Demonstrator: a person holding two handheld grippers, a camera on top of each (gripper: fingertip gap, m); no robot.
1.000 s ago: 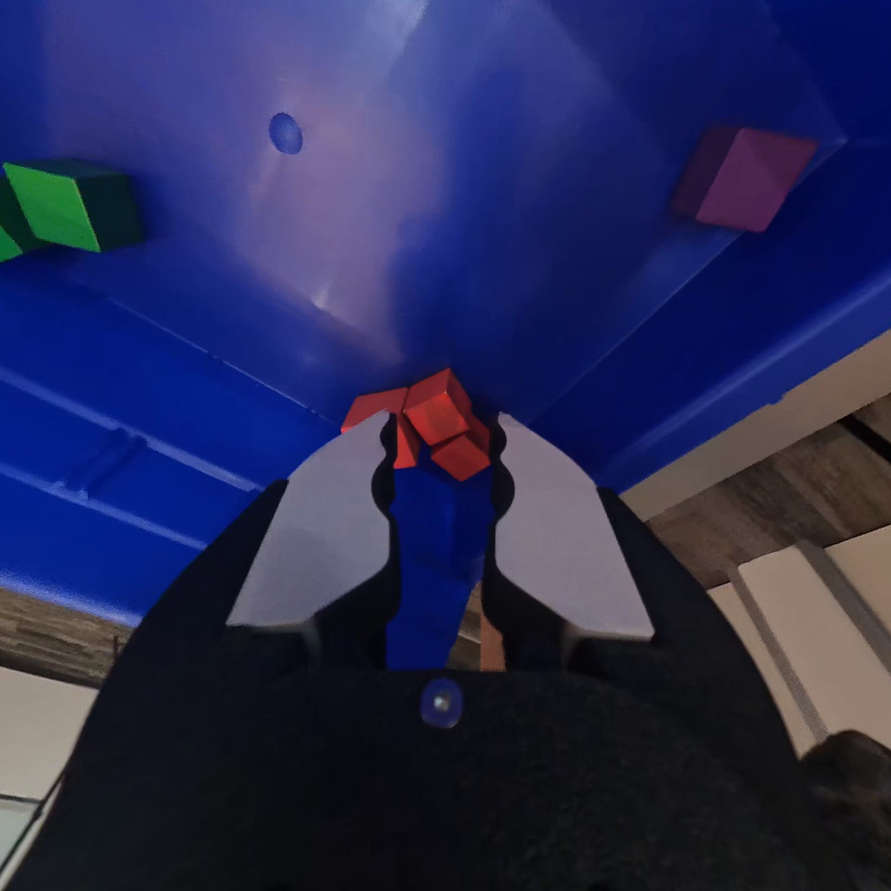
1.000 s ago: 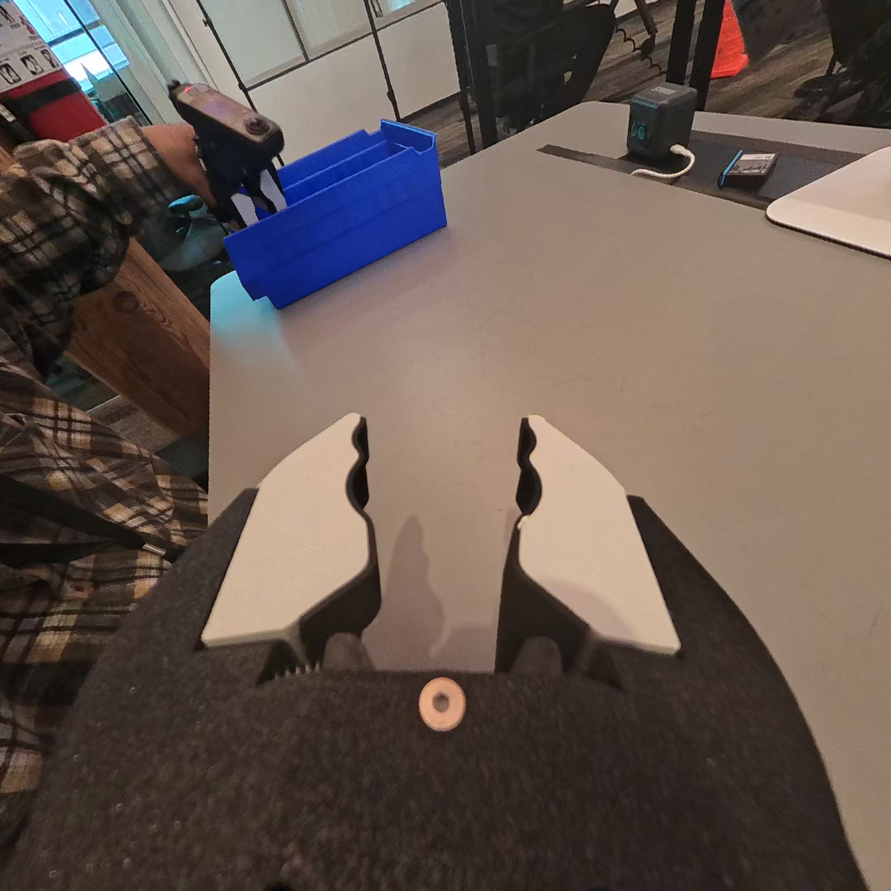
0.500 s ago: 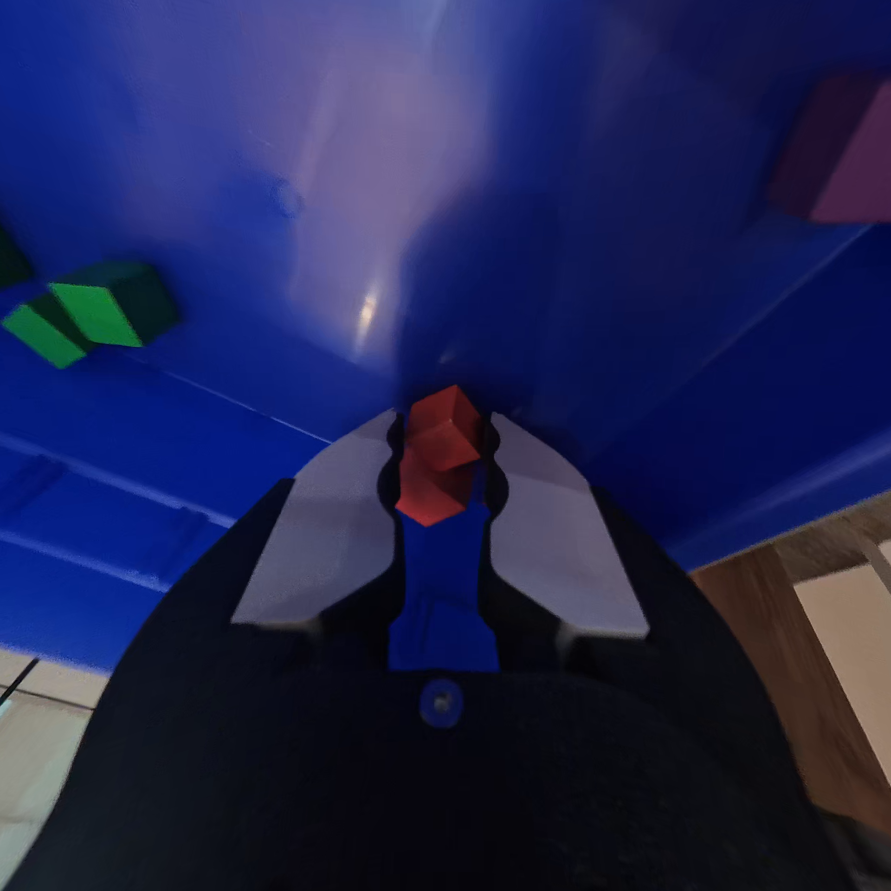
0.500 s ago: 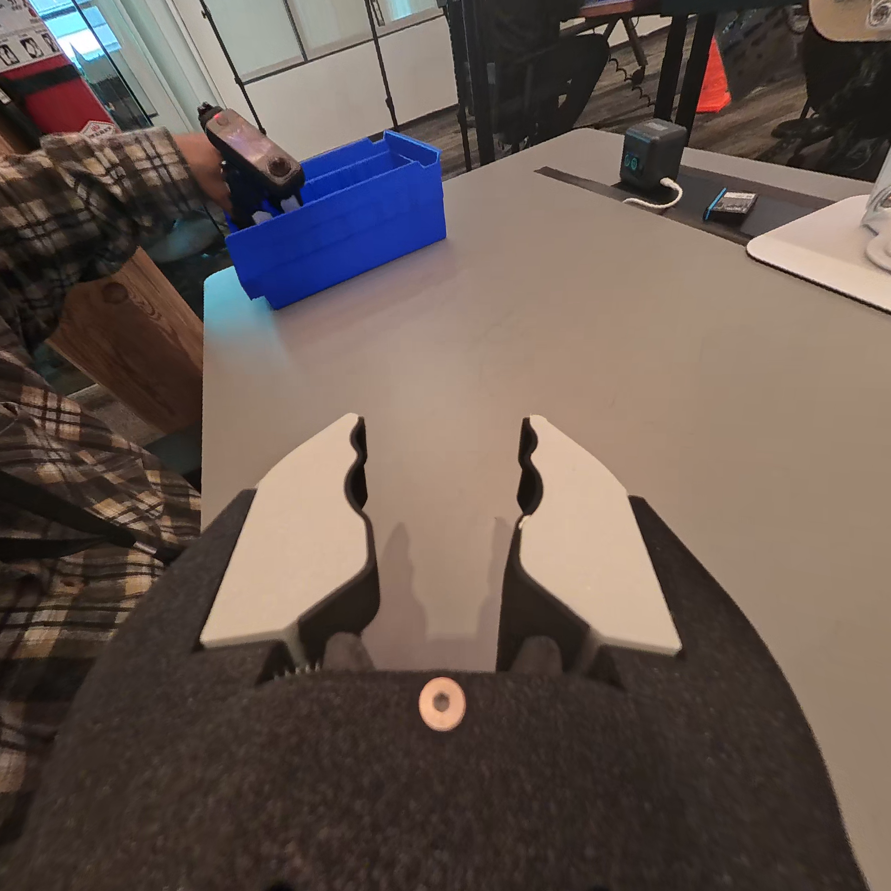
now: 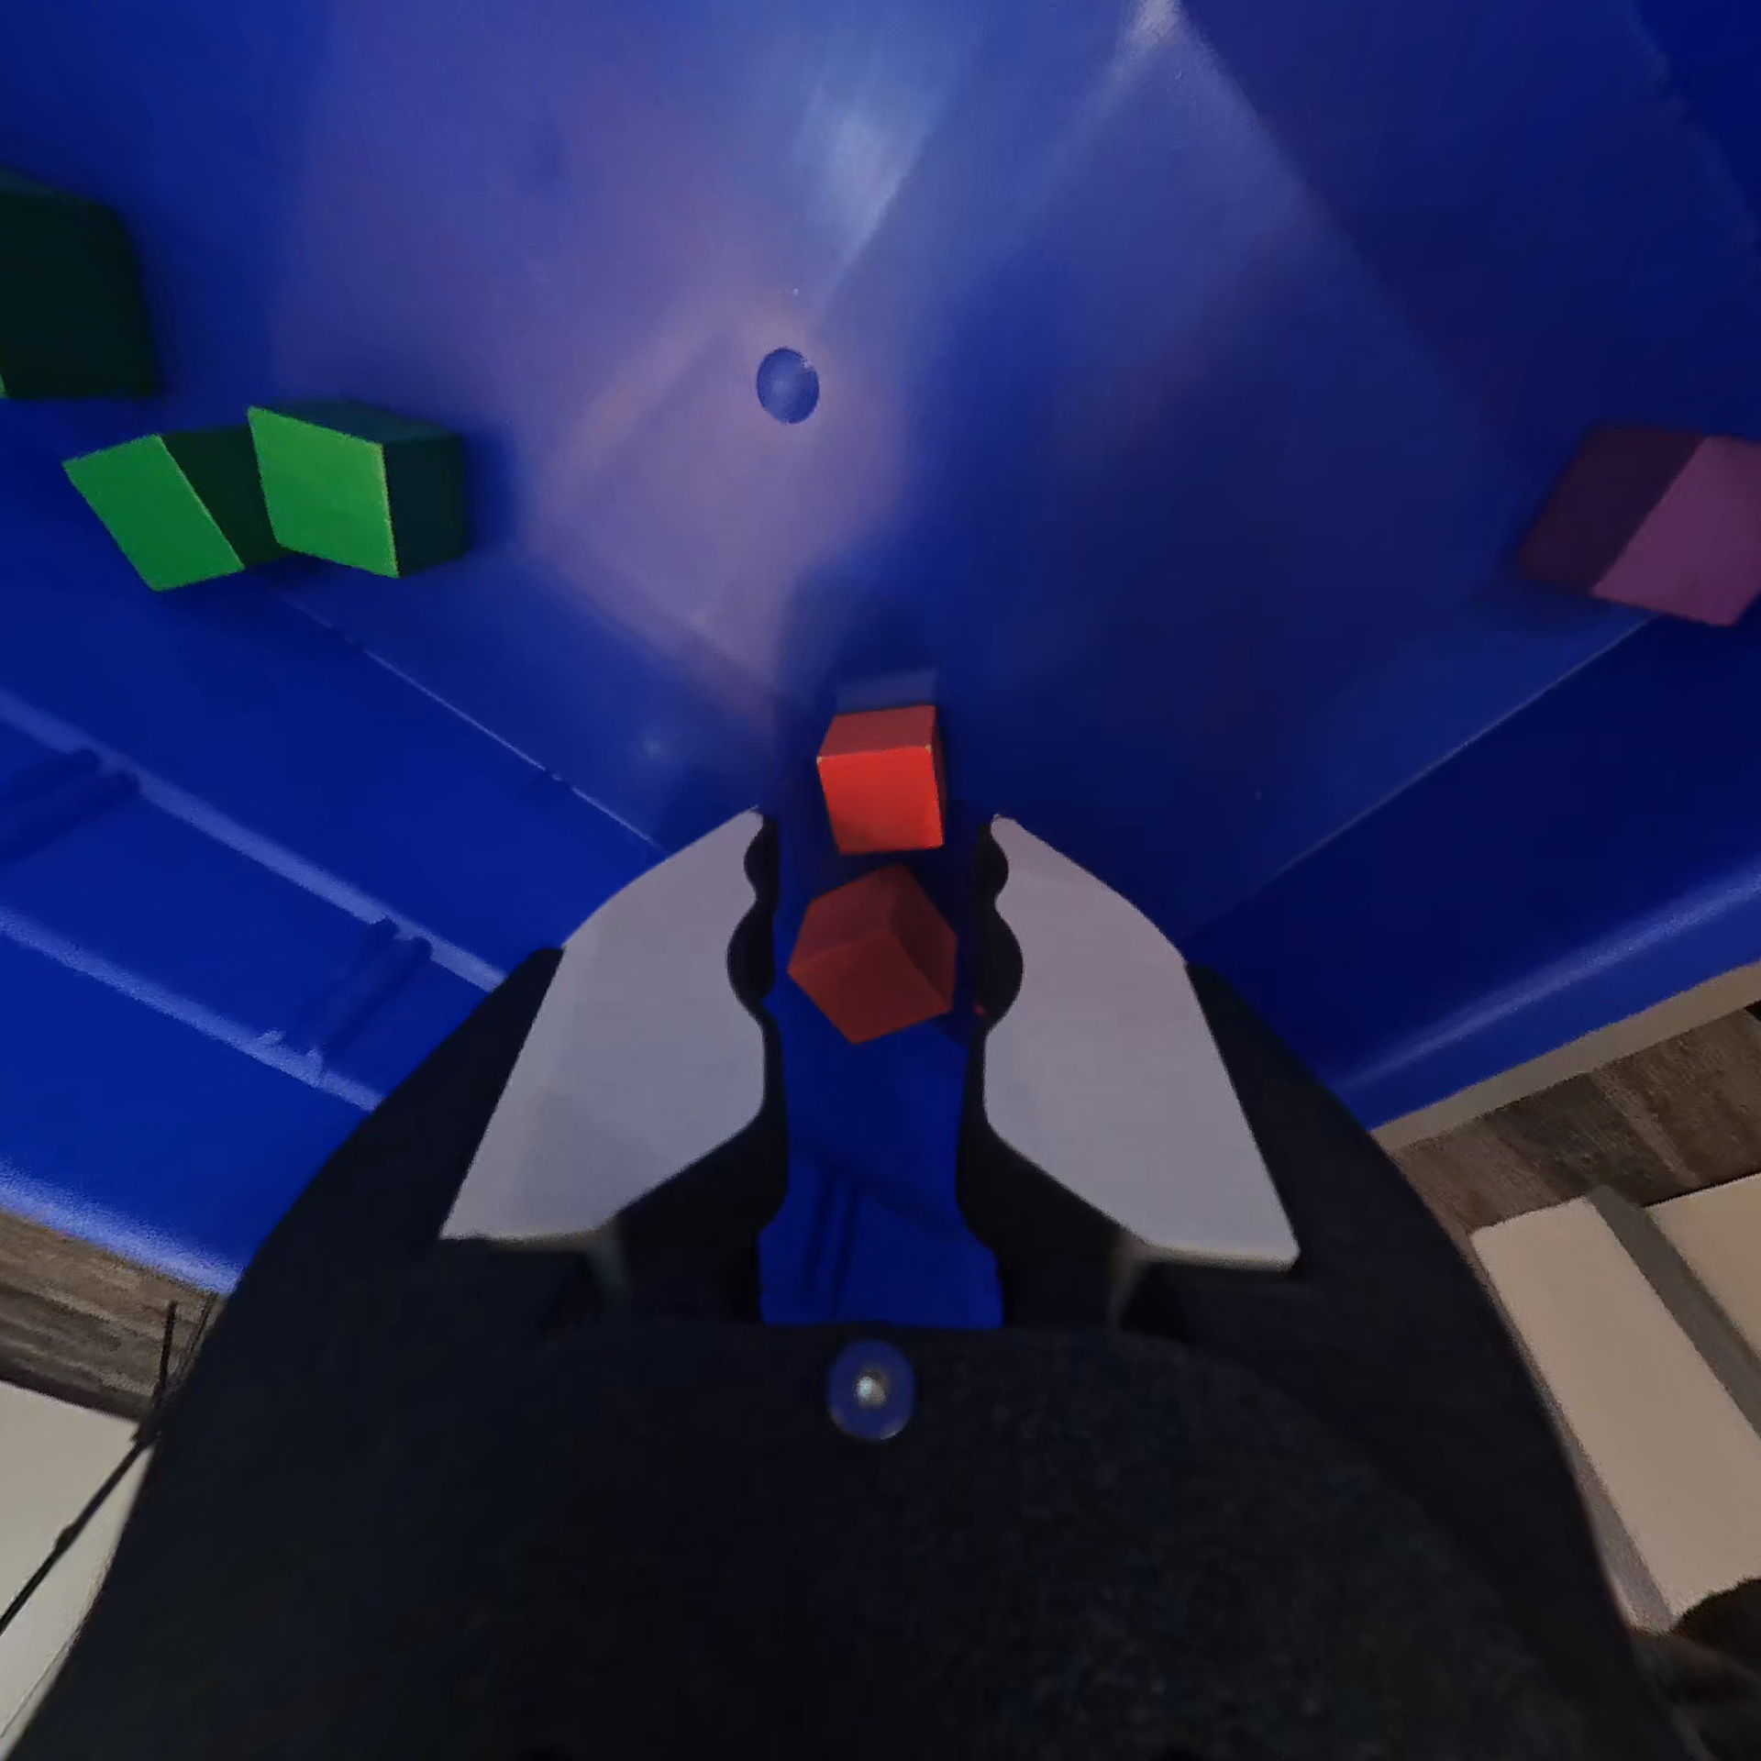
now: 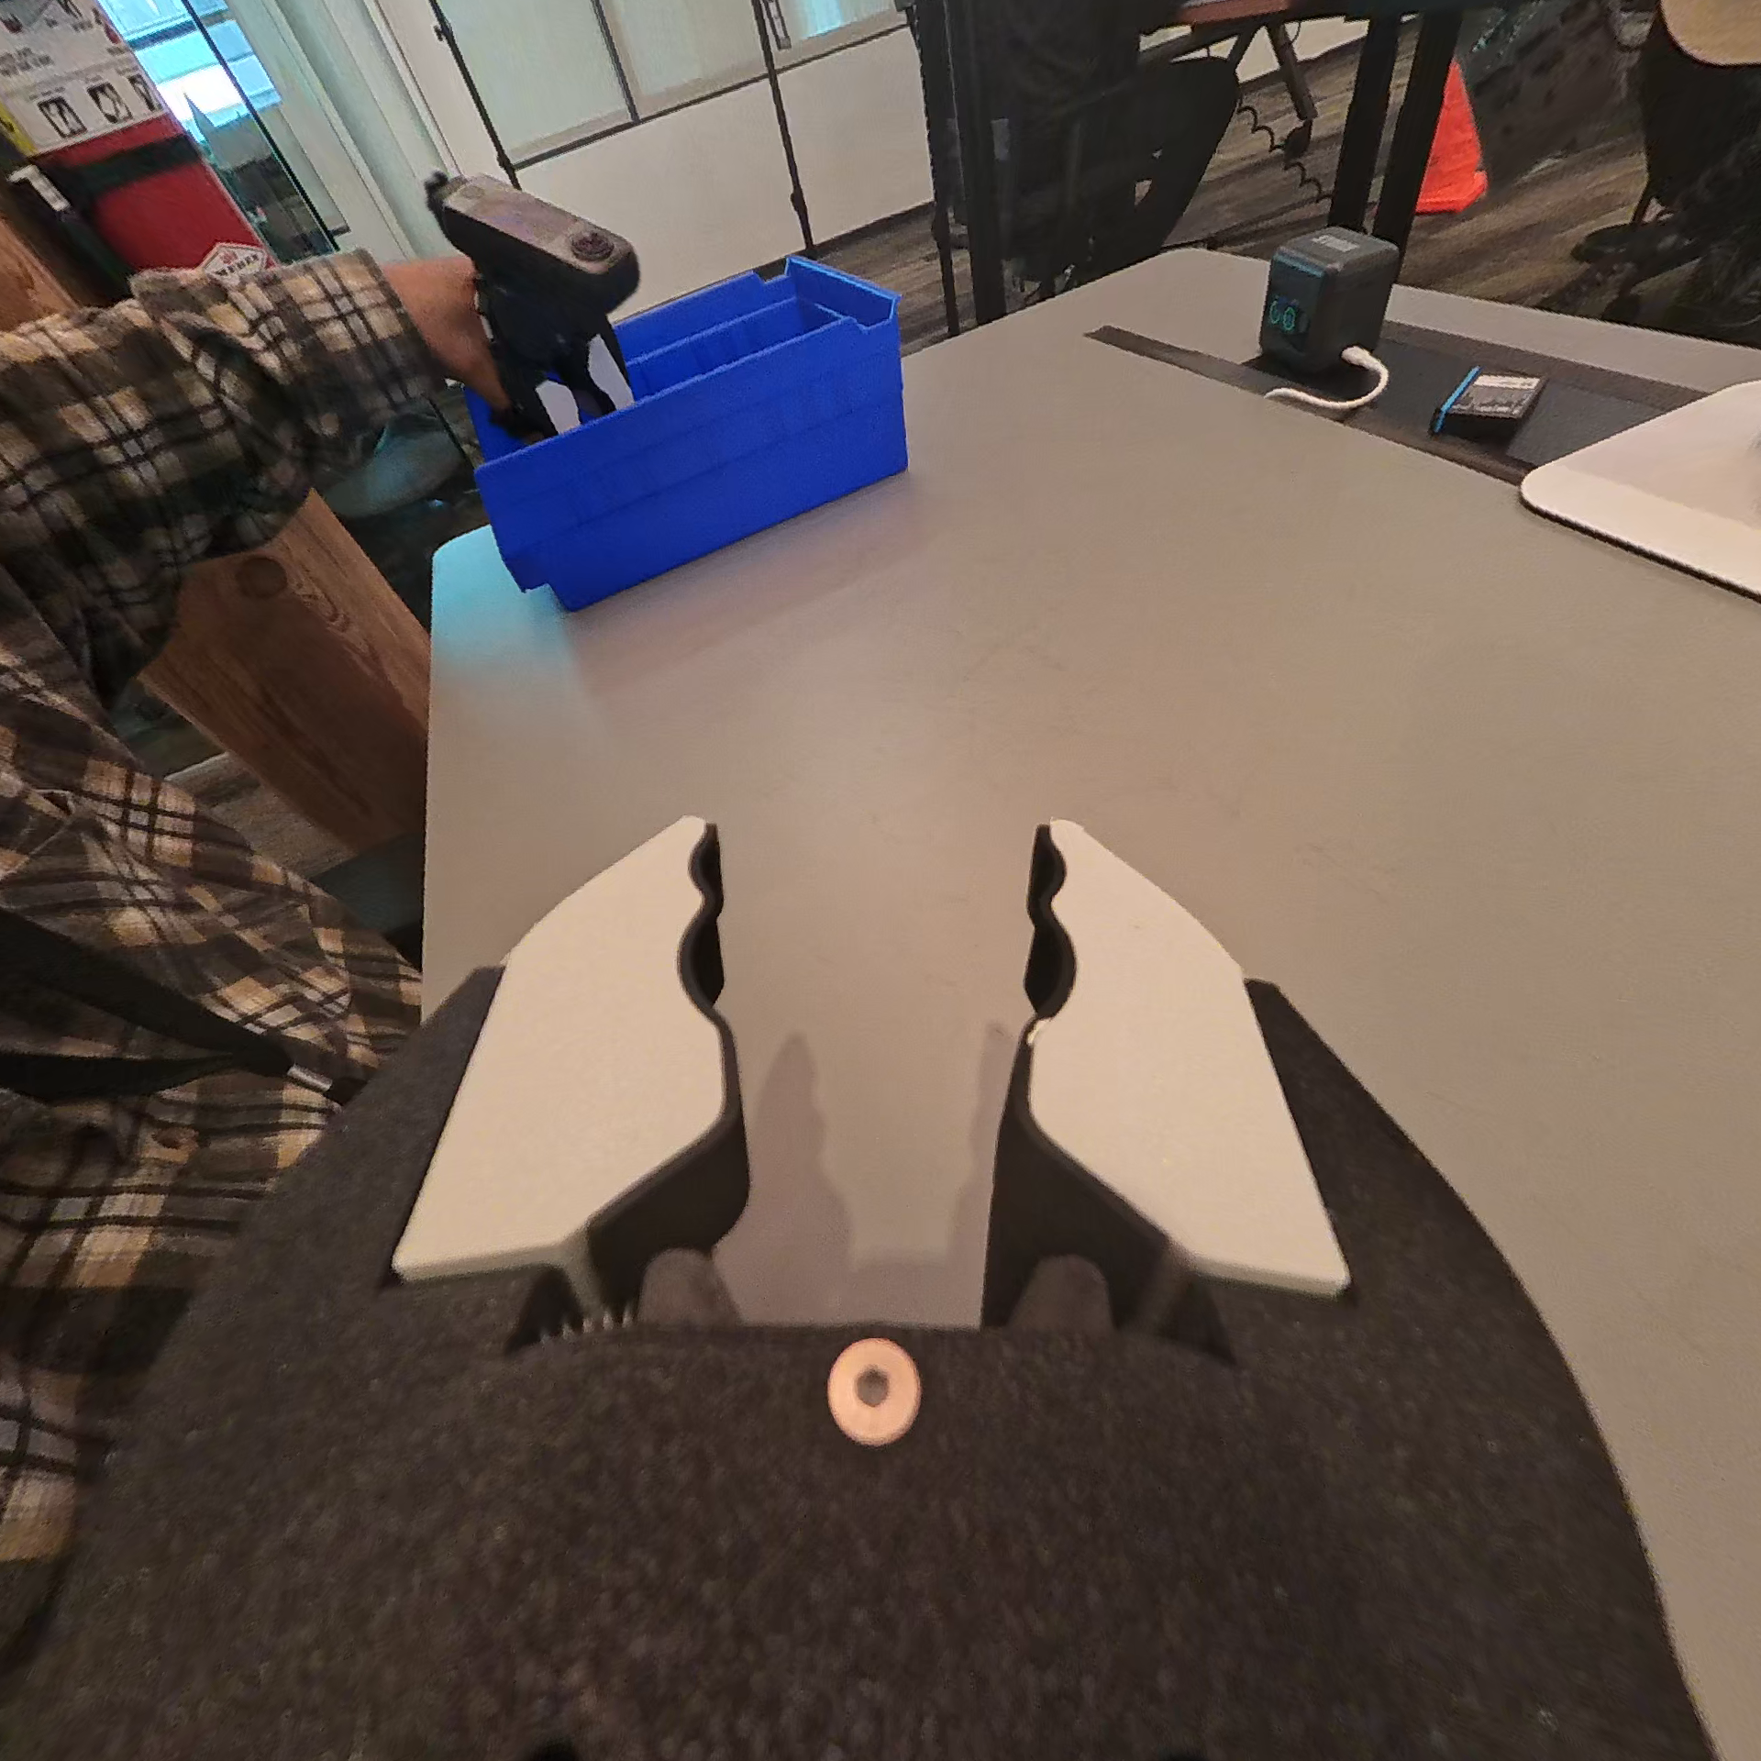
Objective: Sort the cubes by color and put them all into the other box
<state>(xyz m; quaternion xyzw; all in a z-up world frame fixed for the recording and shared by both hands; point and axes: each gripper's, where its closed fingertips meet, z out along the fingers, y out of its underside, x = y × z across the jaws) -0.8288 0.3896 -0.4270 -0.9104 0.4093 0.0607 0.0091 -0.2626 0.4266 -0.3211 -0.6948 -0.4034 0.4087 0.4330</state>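
In the left wrist view, going from left to right, two green cubes lie side by side at the middle left of the frame on the floor of the blue box, a darker green one is above them at the left edge, two red cubes are in the centre, and a purple cube is at the right edge. The left gripper has its fingers spread a little, and the darker red cube sits between them without a clear touch; the brighter red cube is just beyond the tips. I judge that the step in hand is setting a red cube beside its own colour, so the next move calls for lifting straight out without pushing either cube. The right wrist view shows what the first does not: the whole box on the grey table at the upper left, with the left gripper inside it, and the right gripper spread wide, holding nothing, low over bare table
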